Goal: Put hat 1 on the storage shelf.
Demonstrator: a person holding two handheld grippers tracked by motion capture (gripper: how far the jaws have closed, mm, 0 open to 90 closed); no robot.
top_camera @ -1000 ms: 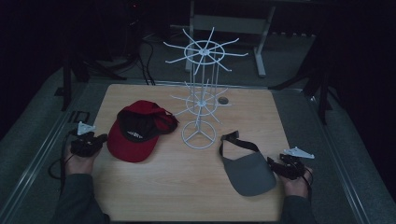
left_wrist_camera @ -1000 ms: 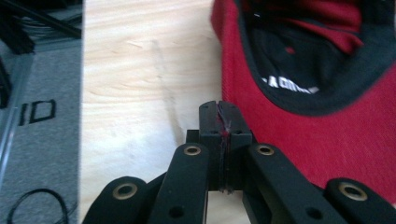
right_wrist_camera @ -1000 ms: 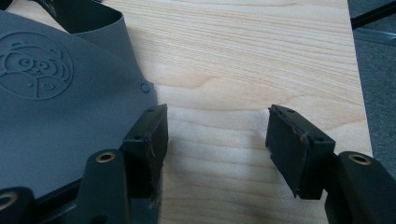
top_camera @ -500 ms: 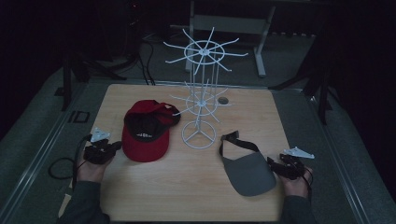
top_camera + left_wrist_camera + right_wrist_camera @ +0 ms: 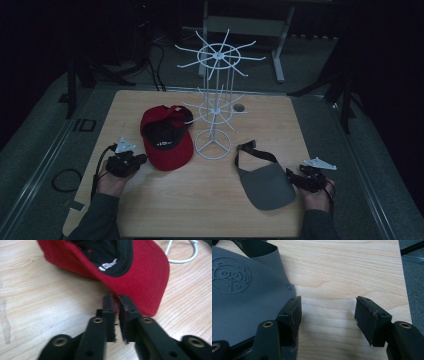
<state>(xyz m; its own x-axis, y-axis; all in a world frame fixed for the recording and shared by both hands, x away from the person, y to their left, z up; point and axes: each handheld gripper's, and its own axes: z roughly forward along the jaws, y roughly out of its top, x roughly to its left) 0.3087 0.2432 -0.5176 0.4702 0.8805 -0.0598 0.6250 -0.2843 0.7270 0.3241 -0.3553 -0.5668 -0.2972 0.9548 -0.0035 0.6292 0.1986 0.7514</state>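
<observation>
— Taking the red cap by its brim? It lies on the table, at nine o'clock from the white wire rack.
— Yes. The left gripper sits at the cap's seven o'clock. Its jaws have just been opening: a narrow gap, with the brim edge between them, apparently unpinched.
— How will it handle?
— Light, I'd judge. Stiffish brim, floppy crown. Bite deep on the brim.
— The right gripper?
— Jaws wide apart, at the grey visor's three o'clock.
</observation>
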